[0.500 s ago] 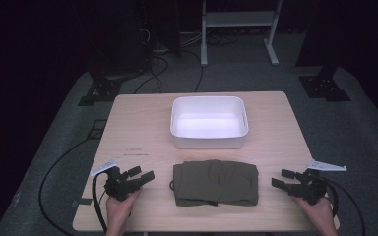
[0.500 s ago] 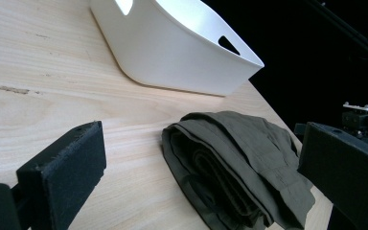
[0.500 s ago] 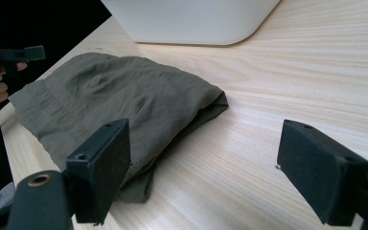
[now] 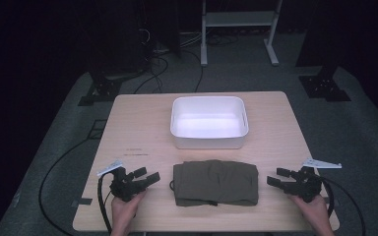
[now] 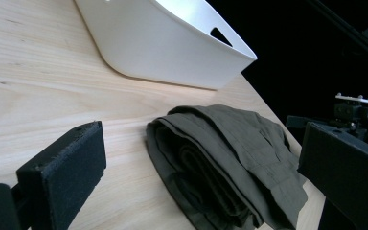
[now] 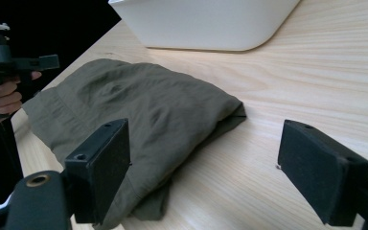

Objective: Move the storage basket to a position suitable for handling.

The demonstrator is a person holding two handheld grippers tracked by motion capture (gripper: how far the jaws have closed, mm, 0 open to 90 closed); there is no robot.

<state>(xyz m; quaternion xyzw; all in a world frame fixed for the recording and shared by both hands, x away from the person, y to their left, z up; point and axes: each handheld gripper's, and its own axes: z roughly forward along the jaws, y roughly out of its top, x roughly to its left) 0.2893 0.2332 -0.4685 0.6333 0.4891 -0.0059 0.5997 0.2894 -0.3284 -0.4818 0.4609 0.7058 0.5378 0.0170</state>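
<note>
My left tool (image 4: 150, 178) and my right tool (image 4: 275, 178) both rest low on the tabletop (image 4: 142, 128) with their jaws spread wide and nothing between them, one at each short end of the folded olive garment (image 4: 215, 182), near it but not touching. The garment lies flat at the near middle of the tabletop, just in front of the white bin (image 4: 209, 122), which stands empty. I judge the step in hand to be the approach for a two-sided pickup, so I would slide each tool in level until one jaw goes under the whole stack and the other comes over it, taking every layer at once, then close both together and lift evenly so the fold holds. The left gripper view shows the stacked folds along the garment's (image 5: 230, 158) edge, which tells me how thick a bite I need; from above they merge into one flat patch. The right gripper view shows the rounded fold at its corner (image 6: 235, 111) lying on the wood. The high view alone gives the gap between garment and bin.
</note>
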